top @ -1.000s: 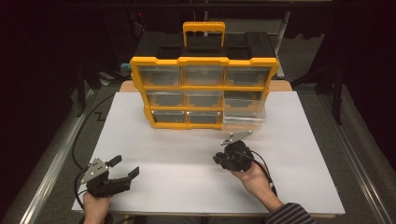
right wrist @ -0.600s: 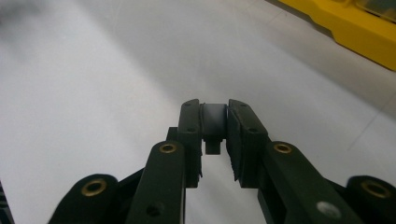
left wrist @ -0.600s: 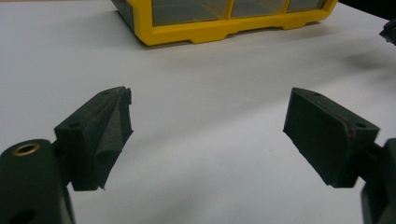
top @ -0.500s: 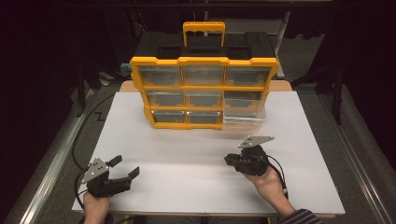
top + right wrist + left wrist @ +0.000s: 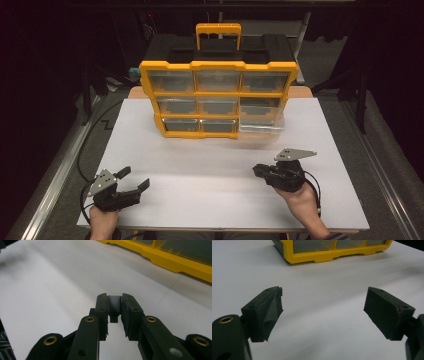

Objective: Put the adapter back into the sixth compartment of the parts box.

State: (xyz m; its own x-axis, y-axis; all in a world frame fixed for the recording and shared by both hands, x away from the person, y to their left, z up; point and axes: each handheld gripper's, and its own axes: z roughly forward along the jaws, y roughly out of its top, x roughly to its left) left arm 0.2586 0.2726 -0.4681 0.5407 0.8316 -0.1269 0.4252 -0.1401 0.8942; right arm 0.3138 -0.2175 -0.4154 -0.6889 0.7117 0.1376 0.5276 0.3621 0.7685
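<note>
Up close we see our right tool (image 5: pixel 115 308) clamped on a small grey block (image 5: pixel 114 303); our left tool (image 5: pixel 323 312) gapes apart over the white tabletop (image 5: pixel 332 285)

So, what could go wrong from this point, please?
1. The right gripper pinches the small grey piece only near its jaw tips, so the piece might slip and fall onto the white table.
2. The clear drawer at the lower right of the yellow organizer stands pulled out; a hand or cable that passes close could knock it.
</note>
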